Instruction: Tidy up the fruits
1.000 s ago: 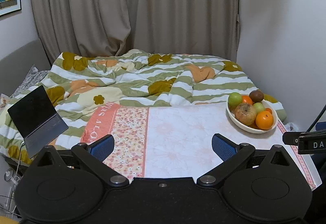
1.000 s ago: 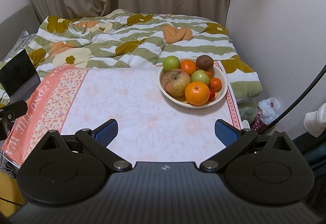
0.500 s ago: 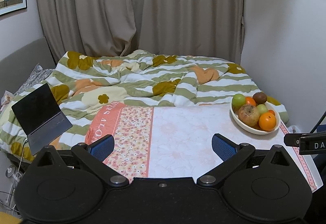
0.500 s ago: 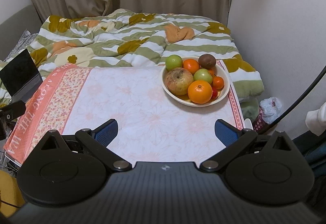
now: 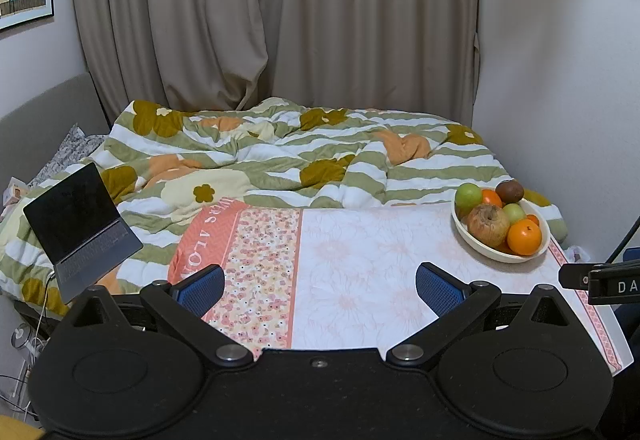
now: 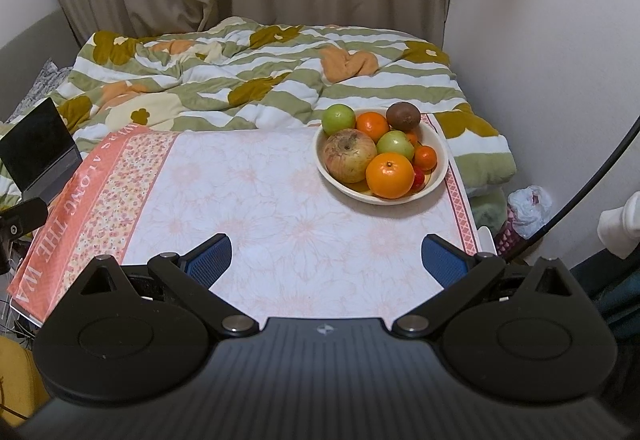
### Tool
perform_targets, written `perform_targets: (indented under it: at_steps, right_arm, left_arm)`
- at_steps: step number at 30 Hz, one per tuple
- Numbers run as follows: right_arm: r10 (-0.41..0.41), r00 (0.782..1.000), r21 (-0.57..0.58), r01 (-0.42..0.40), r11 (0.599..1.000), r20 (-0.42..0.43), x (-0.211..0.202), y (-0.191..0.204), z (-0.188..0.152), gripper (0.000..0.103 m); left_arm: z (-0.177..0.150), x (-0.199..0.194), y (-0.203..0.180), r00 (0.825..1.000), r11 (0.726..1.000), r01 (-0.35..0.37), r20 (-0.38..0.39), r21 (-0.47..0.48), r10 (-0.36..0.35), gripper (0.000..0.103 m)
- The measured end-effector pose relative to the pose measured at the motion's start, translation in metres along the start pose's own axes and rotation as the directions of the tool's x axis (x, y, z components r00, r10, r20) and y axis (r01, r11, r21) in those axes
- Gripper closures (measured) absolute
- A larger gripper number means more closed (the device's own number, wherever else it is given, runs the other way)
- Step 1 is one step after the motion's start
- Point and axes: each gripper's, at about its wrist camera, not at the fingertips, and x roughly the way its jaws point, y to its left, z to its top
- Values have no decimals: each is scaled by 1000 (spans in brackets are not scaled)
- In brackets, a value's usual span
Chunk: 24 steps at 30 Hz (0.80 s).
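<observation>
We hold the left gripper point(image 5: 320, 286) and right gripper point(image 6: 326, 258) with jaws spread wide and empty above the surface point(image 6: 248, 199). The fruit bowl point(image 6: 439, 143) sits at its far right corner, full.

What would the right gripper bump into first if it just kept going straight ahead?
Probably the tablecloth: the right gripper, open and empty, points down at bare cloth left of the bowl. Depth is hard to judge.
</observation>
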Motion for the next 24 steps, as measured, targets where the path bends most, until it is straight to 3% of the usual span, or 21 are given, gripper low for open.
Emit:
perform_targets:
  at_steps: [17,24]
  right_arm:
    - [-9,1000,0,9,1000,4,-3,-1,-1,0]
    - [-28,1000,29,28,999,1,-7,5,0,0]
  left_arm:
    - [0,-3,15,1000,999,-25,16,-30,26,0]
    - [1,-1,29,999,1000,-19,35,-1,19,0]
